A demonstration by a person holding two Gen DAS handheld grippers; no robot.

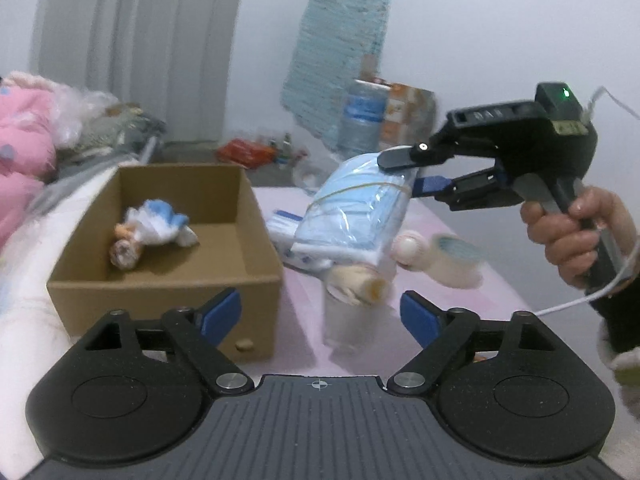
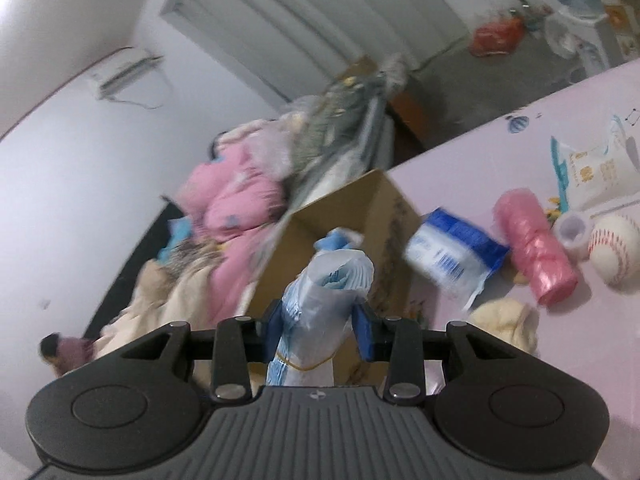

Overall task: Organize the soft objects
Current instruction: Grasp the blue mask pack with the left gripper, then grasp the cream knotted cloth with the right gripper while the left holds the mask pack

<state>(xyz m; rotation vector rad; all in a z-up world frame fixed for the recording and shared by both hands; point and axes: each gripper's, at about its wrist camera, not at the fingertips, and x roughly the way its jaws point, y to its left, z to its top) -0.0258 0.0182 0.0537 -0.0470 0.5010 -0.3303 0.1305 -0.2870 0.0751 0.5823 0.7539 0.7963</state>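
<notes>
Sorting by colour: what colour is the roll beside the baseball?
Pink. The roll shows best in the right wrist view, left of the baseball.

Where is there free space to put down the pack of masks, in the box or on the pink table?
The cardboard box has bare floor right of and in front of the small doll. The pink table is bare behind the snack bag. It is crowded around the pink roll and baseball.

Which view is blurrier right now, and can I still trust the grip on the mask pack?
Right wrist view: smeared and tilted throughout, yet the mask pack shows pinched between the right gripper jaws. Left wrist view: sharper on the cardboard box; pack and table items motion-blurred, edges fisheye-bent.
</notes>
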